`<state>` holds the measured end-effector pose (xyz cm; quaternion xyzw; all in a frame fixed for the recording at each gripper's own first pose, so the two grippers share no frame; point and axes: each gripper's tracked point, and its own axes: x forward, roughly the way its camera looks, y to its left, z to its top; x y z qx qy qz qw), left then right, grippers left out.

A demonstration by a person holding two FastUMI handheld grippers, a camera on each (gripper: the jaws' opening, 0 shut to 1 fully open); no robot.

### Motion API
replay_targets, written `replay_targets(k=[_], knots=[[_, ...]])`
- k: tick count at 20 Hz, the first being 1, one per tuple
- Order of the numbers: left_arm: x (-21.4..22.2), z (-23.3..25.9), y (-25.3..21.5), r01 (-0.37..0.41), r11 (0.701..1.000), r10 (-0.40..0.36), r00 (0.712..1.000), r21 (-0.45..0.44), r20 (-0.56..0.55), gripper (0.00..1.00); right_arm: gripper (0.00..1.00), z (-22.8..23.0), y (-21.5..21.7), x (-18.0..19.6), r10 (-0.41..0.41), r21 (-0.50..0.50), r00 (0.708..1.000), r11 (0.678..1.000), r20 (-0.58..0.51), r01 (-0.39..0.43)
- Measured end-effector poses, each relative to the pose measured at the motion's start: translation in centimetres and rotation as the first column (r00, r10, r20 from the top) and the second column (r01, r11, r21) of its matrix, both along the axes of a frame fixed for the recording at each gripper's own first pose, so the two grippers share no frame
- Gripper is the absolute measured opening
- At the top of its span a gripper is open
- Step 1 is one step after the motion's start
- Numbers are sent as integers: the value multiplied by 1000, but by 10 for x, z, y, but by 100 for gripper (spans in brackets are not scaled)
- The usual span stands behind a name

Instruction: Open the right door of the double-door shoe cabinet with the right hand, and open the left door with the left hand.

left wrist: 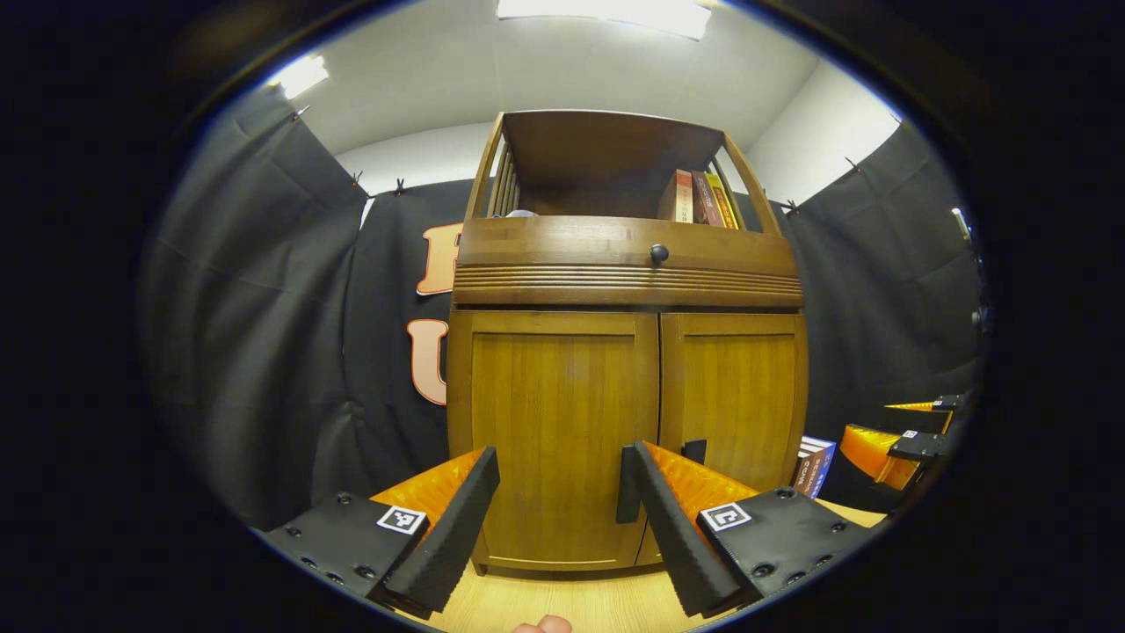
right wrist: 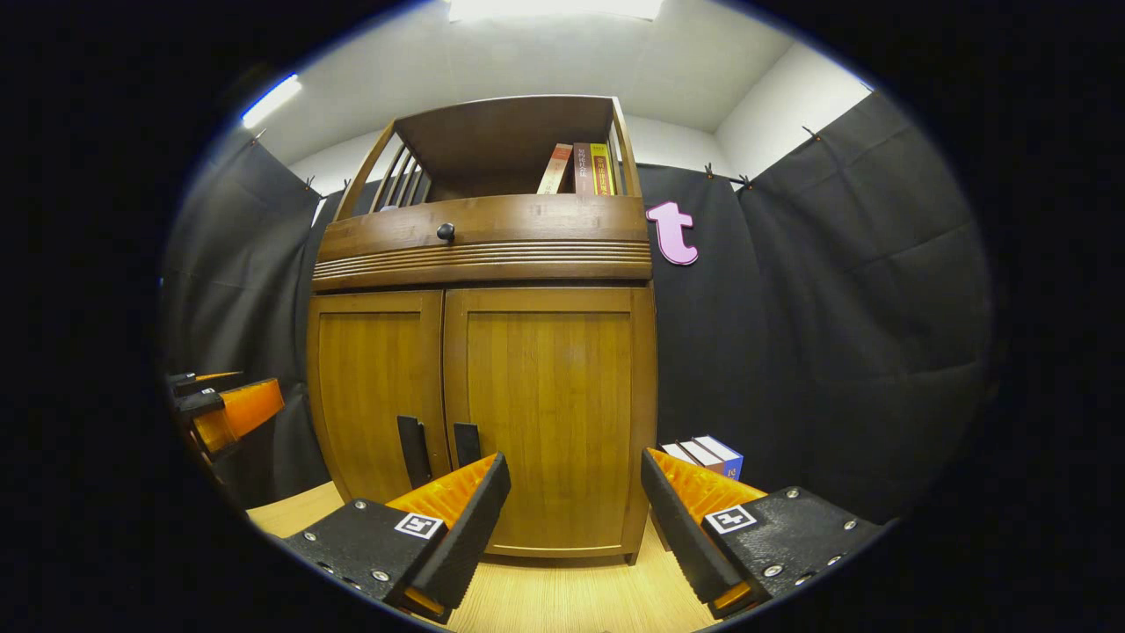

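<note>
Shoe cabinet (left wrist: 626, 352) doors shut (both handles free); left tool (left wrist: 558, 479) agape, right tool (right wrist: 576, 483) agape, near front.

From the left gripper view we look low and level along the left tool (left wrist: 558, 479) at the shoe cabinet (left wrist: 562, 264), close, facing its left door (left wrist: 554, 422). From the right gripper view, along the right tool (right wrist: 576, 483), we face the right door (right wrist: 549, 413), equally near. We share the whole cabinet front.
</note>
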<state>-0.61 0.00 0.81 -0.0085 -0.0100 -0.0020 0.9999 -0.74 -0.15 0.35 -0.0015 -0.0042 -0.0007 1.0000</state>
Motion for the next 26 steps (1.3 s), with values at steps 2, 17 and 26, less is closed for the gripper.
replay_targets(k=[2, 17, 26], knots=[[-2, -1, 3, -11, 1000, 11, 1000, 7, 0, 98, 93, 1, 0, -3, 1, 1, 1000, 1000, 3, -1], [-34, 8, 14, -47, 999, 47, 999, 3, 16, 98, 93, 7, 21, -28, 54, -17, 998, 998, 18, -54], [-45, 17, 24, -75, 997, 75, 996, 9, 44, 98, 93, 8, 27, -30, 82, 10, 997, 997, 13, -82]])
